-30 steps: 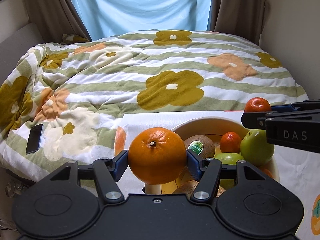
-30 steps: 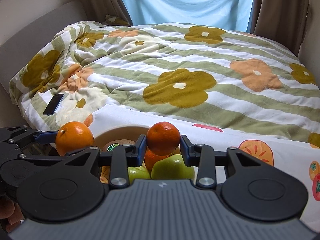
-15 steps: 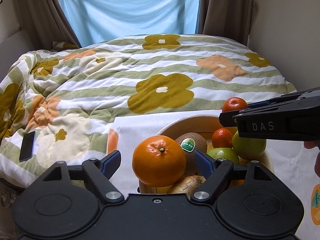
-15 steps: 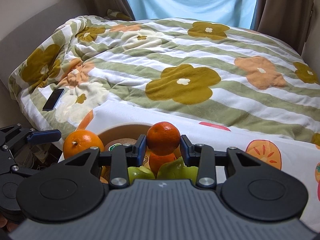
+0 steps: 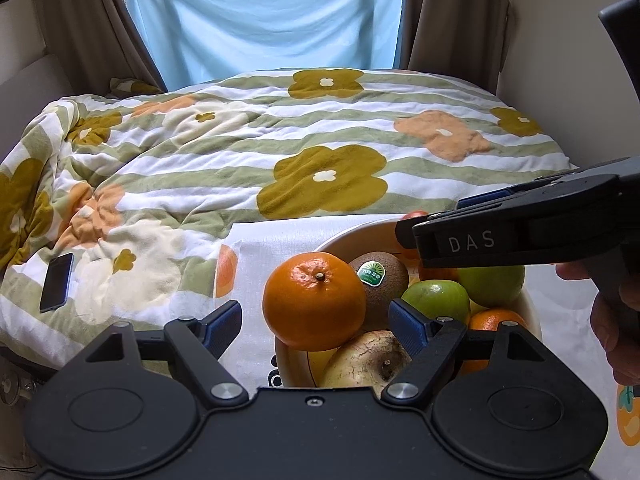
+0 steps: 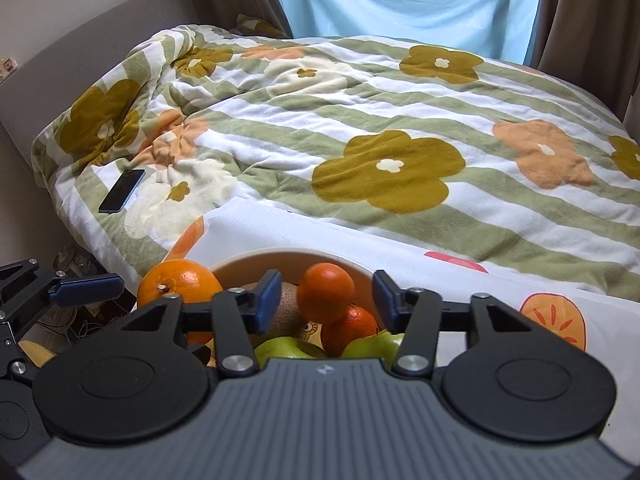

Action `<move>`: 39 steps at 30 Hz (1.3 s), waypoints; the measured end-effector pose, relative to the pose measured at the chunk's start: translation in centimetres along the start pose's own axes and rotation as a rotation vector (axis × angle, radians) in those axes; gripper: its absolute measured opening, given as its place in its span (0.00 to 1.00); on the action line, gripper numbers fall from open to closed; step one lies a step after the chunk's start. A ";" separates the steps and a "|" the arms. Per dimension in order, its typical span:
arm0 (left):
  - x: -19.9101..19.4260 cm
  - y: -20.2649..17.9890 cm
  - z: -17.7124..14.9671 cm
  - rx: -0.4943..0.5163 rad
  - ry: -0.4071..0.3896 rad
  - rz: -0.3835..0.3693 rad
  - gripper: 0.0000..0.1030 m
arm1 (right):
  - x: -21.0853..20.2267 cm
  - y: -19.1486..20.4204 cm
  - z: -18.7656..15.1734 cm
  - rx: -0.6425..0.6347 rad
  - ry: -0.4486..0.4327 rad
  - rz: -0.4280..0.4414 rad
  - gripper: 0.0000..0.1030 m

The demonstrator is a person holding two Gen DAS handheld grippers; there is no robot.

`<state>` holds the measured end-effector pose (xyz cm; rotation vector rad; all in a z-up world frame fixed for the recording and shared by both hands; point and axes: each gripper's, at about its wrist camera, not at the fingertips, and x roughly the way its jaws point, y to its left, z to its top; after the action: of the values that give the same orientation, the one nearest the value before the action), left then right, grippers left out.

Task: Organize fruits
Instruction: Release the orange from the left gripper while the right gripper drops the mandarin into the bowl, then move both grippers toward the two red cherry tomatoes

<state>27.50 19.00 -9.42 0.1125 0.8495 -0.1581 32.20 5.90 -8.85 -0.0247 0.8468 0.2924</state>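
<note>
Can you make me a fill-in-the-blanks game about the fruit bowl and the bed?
1. The kiwi in the bowl wears a small ____ sticker.
2. The dark phone lies on the flowered ____.
3. The big orange sits between the left gripper pads, which do not ____ it.

Missing words: green; blanket; touch

Black left gripper (image 5: 315, 322), blue pads, silver screws, grey ribbed right gripper (image 6: 326, 300)

Mounted on each gripper, angled down along the jaws, close over the fruit bowl (image 5: 340, 236); both facing the bed (image 6: 360, 92) and curtained window (image 5: 260, 12).
</note>
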 end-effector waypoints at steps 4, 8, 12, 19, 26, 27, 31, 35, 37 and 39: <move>0.0 0.0 -0.1 0.000 0.001 0.001 0.82 | -0.7 -0.3 -0.3 0.020 -0.031 -0.025 0.95; -0.2 -0.1 -0.2 0.003 -0.004 0.005 0.82 | -1.1 -0.7 -0.4 0.042 -0.027 -0.029 0.95; -0.9 -0.1 -0.3 0.003 -0.017 0.011 0.82 | -2.1 -0.7 -0.6 0.042 -0.042 -0.033 0.95; -3.0 -0.9 -0.4 0.013 -0.046 0.039 0.82 | -5.0 -0.7 -1.1 0.042 -0.074 -0.037 0.95; -7.0 -3.8 -1.0 0.009 -0.093 0.073 0.82 | -10.3 -2.1 -2.8 0.052 -0.127 -0.028 0.97; -7.7 -4.5 -1.2 0.006 -0.101 0.075 0.85 | -11.1 -2.5 -3.1 0.055 -0.129 -0.031 0.97; -10.2 -7.3 -2.0 -0.010 -0.152 0.095 0.98 | -14.2 -4.2 -5.0 0.065 -0.130 -0.045 0.98; -12.3 -10.5 -2.8 0.025 -0.169 0.110 0.99 | -17.6 -6.4 -7.3 0.077 -0.147 -0.077 0.98; -13.2 -11.8 -3.2 0.037 -0.172 0.105 0.99 | -18.9 -7.4 -8.3 0.082 -0.148 -0.093 0.98; -14.1 -13.4 -3.7 0.036 -0.177 0.095 0.99 | -20.4 -8.5 -9.4 0.086 -0.153 -0.109 0.98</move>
<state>13.15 7.80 -1.68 0.1704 0.6633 -0.0923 14.79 -8.54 -0.84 0.0311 0.7026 0.1527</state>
